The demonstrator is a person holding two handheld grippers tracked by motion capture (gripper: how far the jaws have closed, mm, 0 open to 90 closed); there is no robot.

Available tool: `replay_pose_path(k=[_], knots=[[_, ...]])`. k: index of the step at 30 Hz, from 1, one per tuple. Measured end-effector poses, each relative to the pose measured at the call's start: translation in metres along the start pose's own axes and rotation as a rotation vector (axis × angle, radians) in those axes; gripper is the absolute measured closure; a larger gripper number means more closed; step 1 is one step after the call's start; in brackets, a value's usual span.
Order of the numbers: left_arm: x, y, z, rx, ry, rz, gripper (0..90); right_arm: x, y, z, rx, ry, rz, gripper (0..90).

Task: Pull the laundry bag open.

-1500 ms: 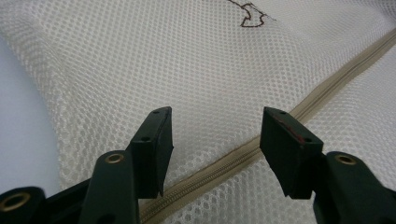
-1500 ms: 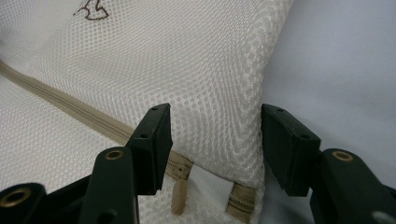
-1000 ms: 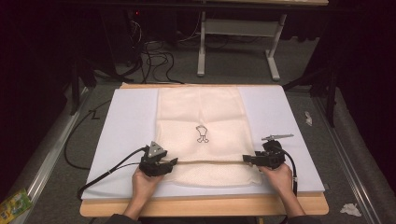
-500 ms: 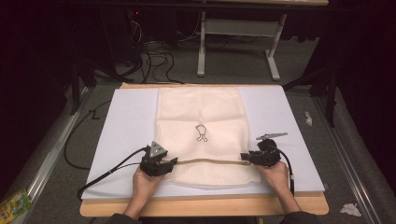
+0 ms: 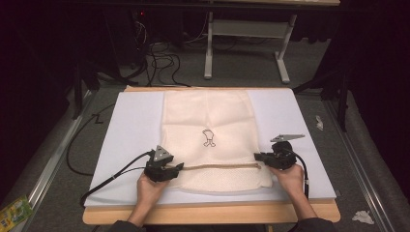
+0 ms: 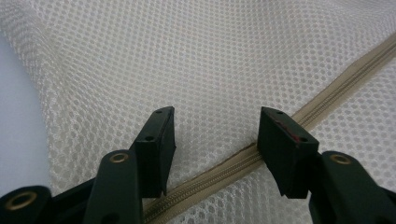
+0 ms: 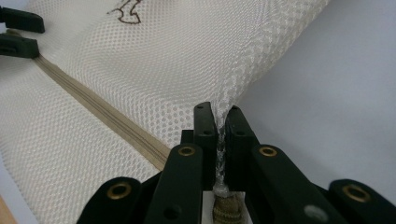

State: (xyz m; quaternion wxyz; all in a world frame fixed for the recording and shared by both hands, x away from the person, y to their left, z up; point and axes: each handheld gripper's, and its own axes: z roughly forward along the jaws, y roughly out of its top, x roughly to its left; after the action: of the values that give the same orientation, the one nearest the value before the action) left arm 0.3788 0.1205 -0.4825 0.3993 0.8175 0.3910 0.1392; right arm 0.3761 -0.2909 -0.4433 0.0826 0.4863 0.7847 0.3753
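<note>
A cream mesh bag (image 5: 208,121) with a small dark drawing lies flat on a white board. A tan zipper (image 5: 217,166) runs across its near end. My left gripper (image 5: 180,166) rests at the zipper's left end. In the left gripper view it (image 6: 215,135) stands open over the mesh, with the zipper (image 6: 327,88) passing under the right-hand jaw. My right gripper (image 5: 257,157) is at the zipper's right end. Its jaws have just been closing, and in the right gripper view it (image 7: 219,121) is shut on a pinched fold of the mesh bag (image 7: 163,60) beside the zipper (image 7: 93,102).
The white board (image 5: 130,125) lies on a wooden table (image 5: 208,212). Black cables (image 5: 106,176) trail off the board's left side. On the floor are a metal table frame (image 5: 246,29) behind, crumpled paper (image 5: 362,216) at the right and a green packet (image 5: 14,210) at the left.
The right gripper's jaws have closed onto the bag's right edge, and that hand has shifted slightly inward. The left gripper has stayed in place, open.
</note>
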Motion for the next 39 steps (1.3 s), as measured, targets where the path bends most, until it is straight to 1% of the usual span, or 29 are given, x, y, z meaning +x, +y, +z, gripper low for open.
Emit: replay_pose_path(k=[3,5,7,8,10,11,12,13,14,16,18,21,24,27,30,31,32,34,39], knots=[[0.000,0.001,0.000,0.004,0.008,0.007,46.7,0.002,0.004,-0.003,-0.004,0.001,-0.007,87.1],[-0.002,0.004,-0.001,0.004,-0.009,0.002,46.6,0.005,0.008,-0.004,-0.005,-0.004,-0.023,87.1],[-0.006,0.008,-0.001,0.004,-0.010,0.016,46.7,0.008,0.011,-0.006,0.003,-0.008,-0.038,87.1],[-0.008,0.010,-0.001,-0.002,-0.021,0.021,46.7,0.009,0.012,-0.007,-0.003,-0.006,-0.043,87.1],[-0.010,0.013,-0.002,-0.023,-0.059,-0.003,46.8,0.011,0.015,-0.008,-0.008,-0.003,-0.043,87.2],[-0.011,0.014,-0.002,-0.024,-0.057,-0.002,46.9,0.012,0.016,-0.009,-0.009,-0.002,-0.047,87.2],[-0.013,0.016,-0.001,-0.019,-0.050,0.012,46.9,0.012,0.016,-0.009,-0.009,-0.002,-0.047,87.2],[-0.015,0.018,-0.001,-0.017,-0.054,0.024,47.1,0.013,0.017,-0.009,-0.011,0.000,-0.047,87.2],[-0.018,0.019,0.000,-0.017,-0.056,0.030,47.7,0.013,0.018,-0.010,-0.018,0.010,-0.050,87.2],[-0.021,0.021,0.001,-0.022,-0.070,0.036,48.1,0.014,0.019,-0.010,-0.020,0.009,-0.049,87.2],[-0.025,0.024,0.001,-0.024,-0.075,0.049,48.9,0.015,0.020,-0.011,-0.027,0.011,-0.052,87.2],[-0.030,0.028,0.003,-0.034,-0.086,0.054,49.3,0.017,0.021,-0.011,-0.027,0.011,-0.055,87.2],[-0.033,0.031,0.005,-0.043,-0.106,0.050,50.1,0.019,0.024,-0.012,-0.032,0.015,-0.063,87.3],[-0.038,0.034,0.007,-0.040,-0.114,0.064,50.8,0.021,0.027,-0.012,-0.032,0.015,-0.067,87.3],[-0.043,0.038,0.010,-0.044,-0.132,0.065,51.1,0.023,0.028,-0.011,-0.032,0.016,-0.072,87.3],[-0.045,0.040,0.011,-0.047,-0.136,0.072,51.3,0.023,0.029,-0.010,-0.033,0.017,-0.076,87.3],[-0.047,0.042,0.011,-0.048,-0.139,0.077,51.7,0.025,0.030,-0.009,-0.034,0.018,-0.071,87.3],[-0.052,0.046,0.014,-0.056,-0.149,0.089,52.4,0.027,0.033,-0.008,-0.038,0.022,-0.080,87.3],[-0.057,0.050,0.016,-0.063,-0.167,0.090,52.9,0.028,0.035,-0.007,-0.043,0.028,-0.081,87.3]])
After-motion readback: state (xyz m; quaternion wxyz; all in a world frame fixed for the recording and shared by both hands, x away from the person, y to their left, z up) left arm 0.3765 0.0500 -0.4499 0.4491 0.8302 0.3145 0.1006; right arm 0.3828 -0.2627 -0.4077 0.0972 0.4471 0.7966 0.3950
